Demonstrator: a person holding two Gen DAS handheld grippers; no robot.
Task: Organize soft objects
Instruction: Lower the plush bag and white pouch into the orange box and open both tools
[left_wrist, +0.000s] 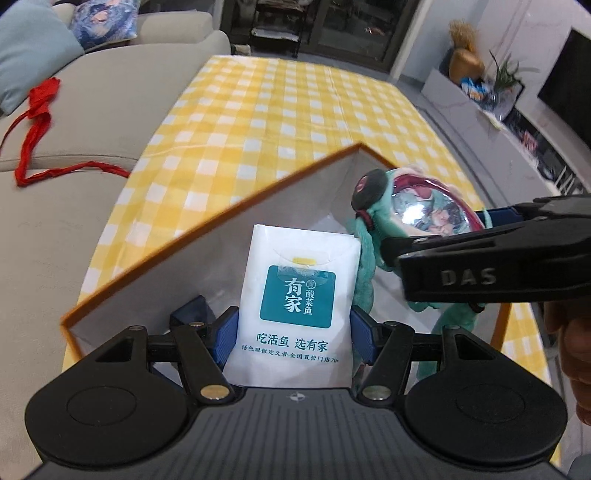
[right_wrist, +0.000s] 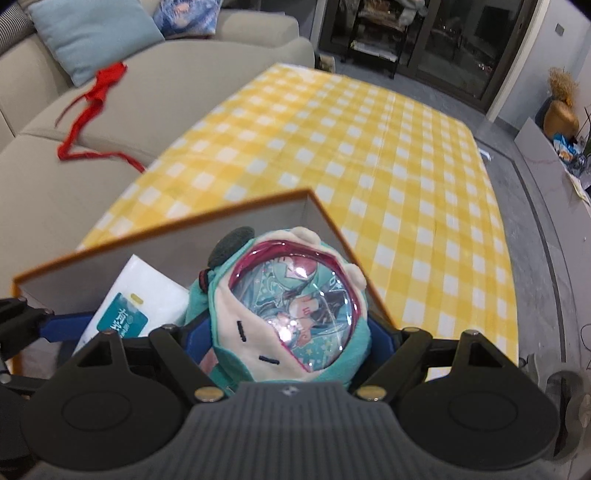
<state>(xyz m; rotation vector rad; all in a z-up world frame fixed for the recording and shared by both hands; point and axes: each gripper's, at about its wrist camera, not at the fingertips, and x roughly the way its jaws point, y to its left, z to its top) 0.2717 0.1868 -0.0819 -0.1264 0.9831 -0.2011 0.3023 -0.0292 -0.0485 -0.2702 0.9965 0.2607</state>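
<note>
Left wrist view: the left hand-held gripper (left_wrist: 293, 334) pinches a white tissue pack (left_wrist: 295, 314) at the lower centre of the frame, its blue pads on both edges, the pack hanging inside the orange-rimmed box (left_wrist: 207, 225) on the checked counter (left_wrist: 280, 103). At the right of the frame the right hand-held gripper (left_wrist: 436, 236) carries a teal plush toy (left_wrist: 406, 214) over the box.

Right wrist view: the right hand-held gripper (right_wrist: 291, 339) clamps the plush toy (right_wrist: 288, 310) at centre bottom, low over the box (right_wrist: 177, 225), with the tissue pack (right_wrist: 144, 295) to its left.

The step in hand looks like placing both soft things in the box. Next, each probably needs lowering to the floor before the jaws spread.
</note>
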